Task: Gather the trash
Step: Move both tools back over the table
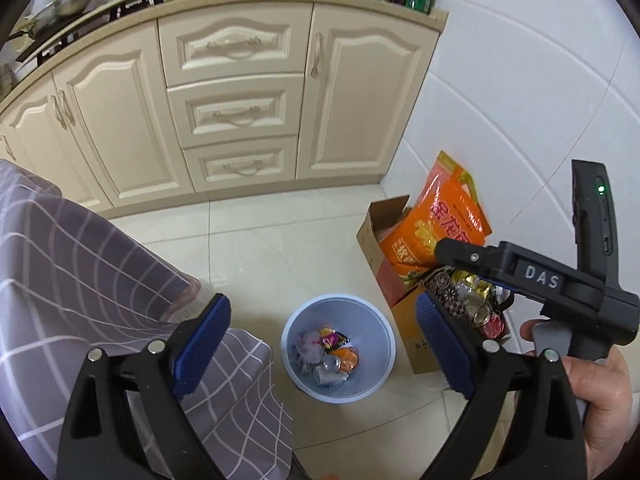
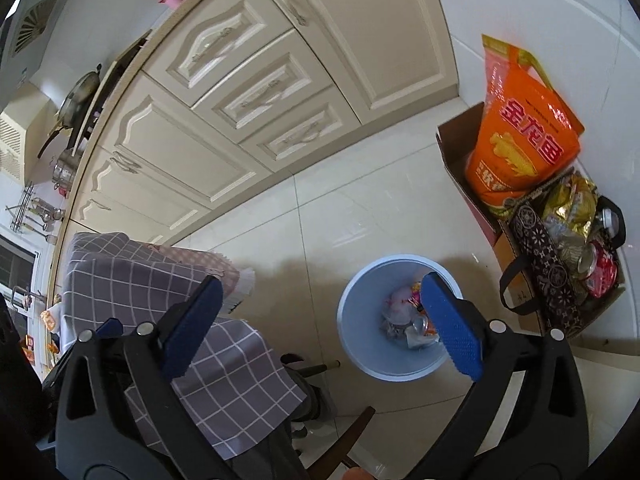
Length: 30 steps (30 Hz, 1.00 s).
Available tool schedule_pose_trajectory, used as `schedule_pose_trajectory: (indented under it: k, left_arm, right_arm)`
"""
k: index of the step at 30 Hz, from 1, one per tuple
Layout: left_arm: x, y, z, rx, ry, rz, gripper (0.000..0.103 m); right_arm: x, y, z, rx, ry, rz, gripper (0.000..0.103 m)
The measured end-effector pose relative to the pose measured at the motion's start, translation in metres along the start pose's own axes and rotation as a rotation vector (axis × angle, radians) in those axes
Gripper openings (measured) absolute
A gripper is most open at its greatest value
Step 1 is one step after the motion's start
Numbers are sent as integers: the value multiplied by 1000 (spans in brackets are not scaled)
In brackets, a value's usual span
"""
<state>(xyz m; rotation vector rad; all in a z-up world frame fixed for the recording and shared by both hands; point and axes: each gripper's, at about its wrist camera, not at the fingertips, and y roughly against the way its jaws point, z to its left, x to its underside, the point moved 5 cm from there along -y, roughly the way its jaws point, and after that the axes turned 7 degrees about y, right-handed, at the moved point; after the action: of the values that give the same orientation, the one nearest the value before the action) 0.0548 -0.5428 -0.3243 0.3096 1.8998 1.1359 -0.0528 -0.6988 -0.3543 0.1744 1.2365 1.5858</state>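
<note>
Cabinets [image 1: 240,92] run along the back; tiled floor [image 1: 256,248] in front. Checked cloth [image 1: 100,280] covers a surface at left. Cardboard box [image 2: 452,148] by the wall holds an orange bag [image 2: 524,136], with a patterned tote [image 2: 548,256] of foil wrappers and cans just beside it.

Blue bin [image 1: 384,344] stands on the floor between cloth and box. Trash [image 1: 332,352] already lies at its bottom: wrappers, crushed cans, clear plastic.

Left hand-held gripper [image 1: 324,344]: jaws spread wide, nothing between the pads, pointing down over the bin. Right hand-held gripper [image 2: 320,320]: likewise wide and empty, one pad overlapping the bin rim in its own view; a hand [image 1: 596,400] holds its grip.

Judgement: the drop step looks done, both grippers empty above the bin. No loose trash shows on the floor or cloth; any further pieces are out of view.

To do the next pickup well: keep the jaws wide on approach, centre the piece between the pads, close firmly on light wrappers, and release only when squarely over the bin mouth, clear of the rim and the cloth edge.
</note>
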Motion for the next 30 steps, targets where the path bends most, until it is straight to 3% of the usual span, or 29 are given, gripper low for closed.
schedule_pose_trajectory:
  k: [8, 16, 22, 30]
  left_arm:
    - [-16, 60, 7, 0, -4, -114, 92]
    - [-28, 138, 29, -38, -15, -265, 92]
    - [-28, 193, 66, -94, 6, -363, 93]
    - [-13, 260, 140, -223, 57, -471, 93]
  right_arm:
    - [-18, 35, 58, -51, 93, -83, 97]
    - [-27, 68, 146, -135, 238, -152, 97]
    - [-23, 81, 211, -199, 328, -179, 97]
    - [-3, 85, 300, -271, 460, -178, 97]
